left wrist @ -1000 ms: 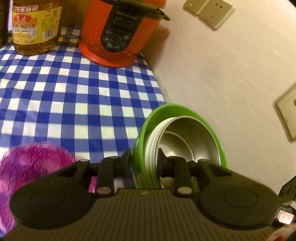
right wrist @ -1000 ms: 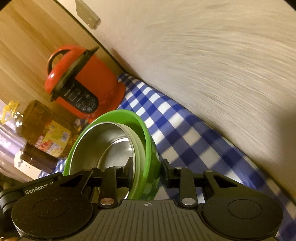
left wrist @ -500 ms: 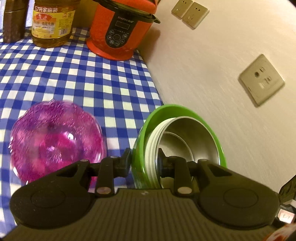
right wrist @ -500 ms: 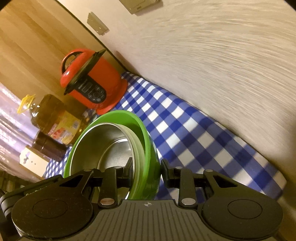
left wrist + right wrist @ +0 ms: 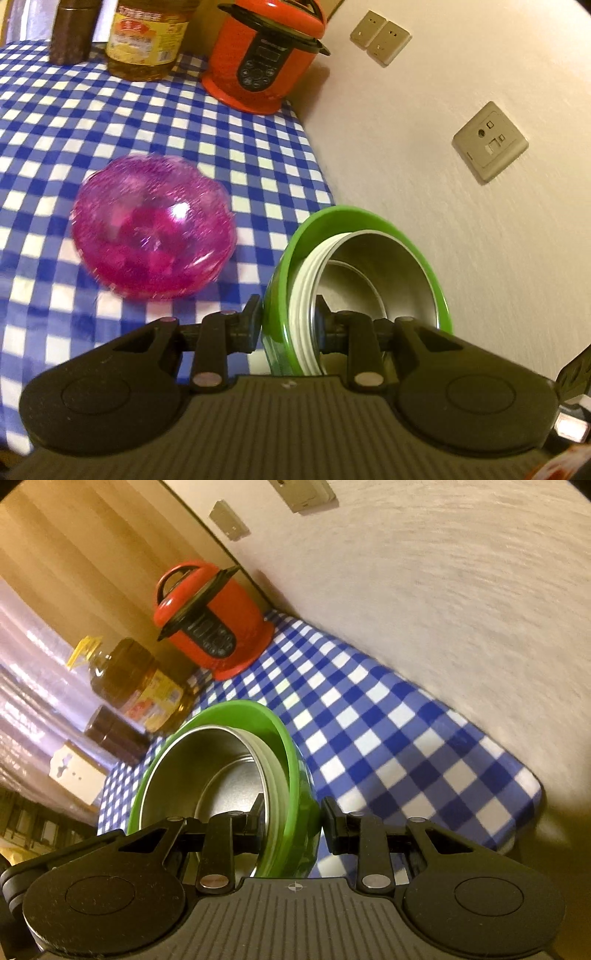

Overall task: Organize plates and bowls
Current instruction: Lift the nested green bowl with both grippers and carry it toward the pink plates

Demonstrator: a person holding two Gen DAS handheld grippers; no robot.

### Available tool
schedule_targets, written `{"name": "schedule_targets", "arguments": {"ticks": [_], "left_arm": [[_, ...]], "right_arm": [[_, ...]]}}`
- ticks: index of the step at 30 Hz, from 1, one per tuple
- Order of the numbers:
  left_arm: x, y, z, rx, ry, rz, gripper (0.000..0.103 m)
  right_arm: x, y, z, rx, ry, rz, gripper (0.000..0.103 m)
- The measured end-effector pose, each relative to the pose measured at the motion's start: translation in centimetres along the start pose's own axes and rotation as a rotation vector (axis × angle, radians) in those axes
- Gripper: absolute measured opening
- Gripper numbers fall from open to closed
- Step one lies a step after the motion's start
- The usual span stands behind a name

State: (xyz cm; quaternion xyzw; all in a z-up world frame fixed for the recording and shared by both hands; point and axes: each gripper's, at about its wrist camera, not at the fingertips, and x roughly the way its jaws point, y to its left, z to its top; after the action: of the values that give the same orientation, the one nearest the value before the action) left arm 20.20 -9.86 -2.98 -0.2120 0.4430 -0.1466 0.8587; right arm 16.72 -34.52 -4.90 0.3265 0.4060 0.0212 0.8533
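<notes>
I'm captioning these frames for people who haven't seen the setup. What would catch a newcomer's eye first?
First, the green bowl with metal bowls nested inside, gripped at opposite rims by the left gripper and right gripper above the blue checked tablecloth. Next, the glittery pink bowl on the cloth left of it, then the red cooker at the far wall.

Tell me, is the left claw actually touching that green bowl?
Touching. In the left wrist view, the left gripper has one finger outside the green bowl and the other inside the nested steel bowl, clamping the rims.
</notes>
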Motion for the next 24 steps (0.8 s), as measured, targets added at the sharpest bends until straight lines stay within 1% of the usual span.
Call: {"name": "schedule_targets", "arguments": {"ticks": [10, 15, 24], "left_arm": [[-3.2, 2.6, -3.3, -0.05, -0.006, 0.048, 0.025], [-4.5, 3.7, -4.1, -0.061, -0.012, 0.076, 0.025], [-5.9, 5.4, -4.8, -0.096, -0.02, 0.1, 0.025]], "right_arm": [[-0.9, 1.4, -3.6, -0.064, 0.062, 0.025, 0.03], [-0.7, 2.4, -5.1, -0.085, 0.093, 0.044, 0.03], [0.0, 3.9, -6.4, -0.129, 0.133, 0.067, 0.03]]}}
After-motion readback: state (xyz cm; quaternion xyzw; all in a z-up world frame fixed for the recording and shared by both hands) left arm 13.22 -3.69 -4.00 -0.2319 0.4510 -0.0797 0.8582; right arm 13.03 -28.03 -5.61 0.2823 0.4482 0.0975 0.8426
